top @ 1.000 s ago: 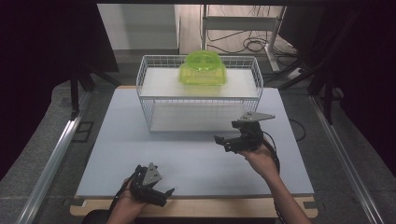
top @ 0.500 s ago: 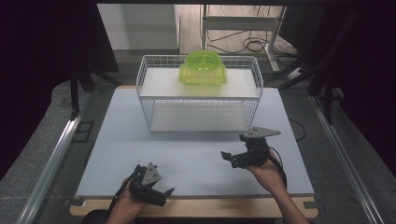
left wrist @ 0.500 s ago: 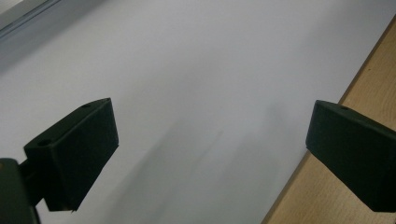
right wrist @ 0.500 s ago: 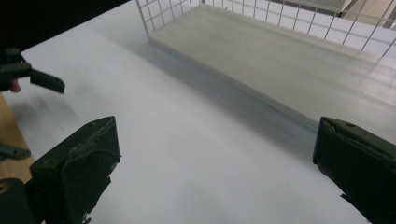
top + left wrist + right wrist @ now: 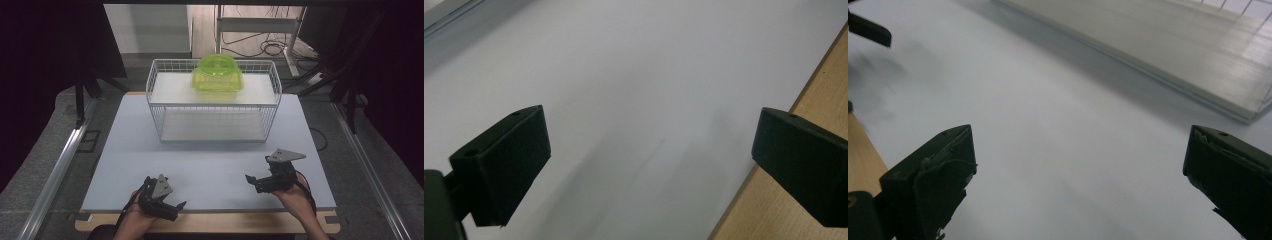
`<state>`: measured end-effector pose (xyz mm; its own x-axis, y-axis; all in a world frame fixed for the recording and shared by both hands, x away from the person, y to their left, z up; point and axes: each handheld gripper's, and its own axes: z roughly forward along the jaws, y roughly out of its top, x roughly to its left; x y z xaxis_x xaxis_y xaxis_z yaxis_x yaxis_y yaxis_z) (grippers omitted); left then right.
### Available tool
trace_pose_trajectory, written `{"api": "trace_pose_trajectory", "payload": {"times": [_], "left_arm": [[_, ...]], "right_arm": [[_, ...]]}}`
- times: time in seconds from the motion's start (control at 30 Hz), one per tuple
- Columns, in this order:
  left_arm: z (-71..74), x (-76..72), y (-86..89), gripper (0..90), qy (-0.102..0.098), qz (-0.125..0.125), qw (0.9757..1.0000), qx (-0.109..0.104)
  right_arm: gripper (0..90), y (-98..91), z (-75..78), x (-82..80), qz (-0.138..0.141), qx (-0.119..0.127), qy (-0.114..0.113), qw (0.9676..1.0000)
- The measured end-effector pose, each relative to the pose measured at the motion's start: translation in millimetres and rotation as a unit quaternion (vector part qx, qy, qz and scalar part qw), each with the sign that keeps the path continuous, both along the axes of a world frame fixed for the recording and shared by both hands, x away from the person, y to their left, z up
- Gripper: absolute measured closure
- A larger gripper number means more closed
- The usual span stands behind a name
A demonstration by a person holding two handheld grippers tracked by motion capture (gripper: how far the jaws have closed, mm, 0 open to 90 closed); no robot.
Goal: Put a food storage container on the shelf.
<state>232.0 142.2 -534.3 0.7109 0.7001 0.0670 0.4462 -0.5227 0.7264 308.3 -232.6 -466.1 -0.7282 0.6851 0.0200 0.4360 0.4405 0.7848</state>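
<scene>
Pale grey sheeting covered the bench (image 5: 125, 150), a light wooden edge showing along the person's side, and the work sat well back on it: a white wire basket (image 5: 155, 107) stood at the far middle, with a translucent green plastic container (image 5: 217, 75) resting on its upper shelf toward the right, probably set there where either hand could reach it from the front. Both hands were low at the near edge, well apart from the basket. The right tongs (image 5: 251, 181) pointed toward the left, jaws spread wide with nothing between them; they had just been opening to that width, which suited a hand that had let go. The left tongs (image 5: 175, 209) rested idle near the wooden edge, jaws likewise apart and empty. The container's inside was too blurred through its green walls to make out, and the basket's lower level looked bare.
</scene>
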Motion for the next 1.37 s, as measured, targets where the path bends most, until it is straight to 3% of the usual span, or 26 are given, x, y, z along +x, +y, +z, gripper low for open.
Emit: {"api": "trace_pose_trajectory", "payload": {"times": [0.57,0.93,1.37], "left_arm": [[-2.1,0.8,-0.1,1.6,-0.001,0.003,1.0,0.004],[-4.1,1.5,-0.9,1.3,0.004,0.001,1.0,0.008],[-5.4,2.6,-0.9,1.2,0.009,0.002,0.9999,0.011]], "right_arm": [[0.9,-17.5,-31.2,-17.8,-0.007,-0.056,0.006,0.9984],[0.9,-29.4,-47.4,-27.8,-0.009,-0.064,0.027,0.9975],[0.8,-31.4,-54.9,-32.9,-0.001,-0.078,0.042,0.9961]]}}
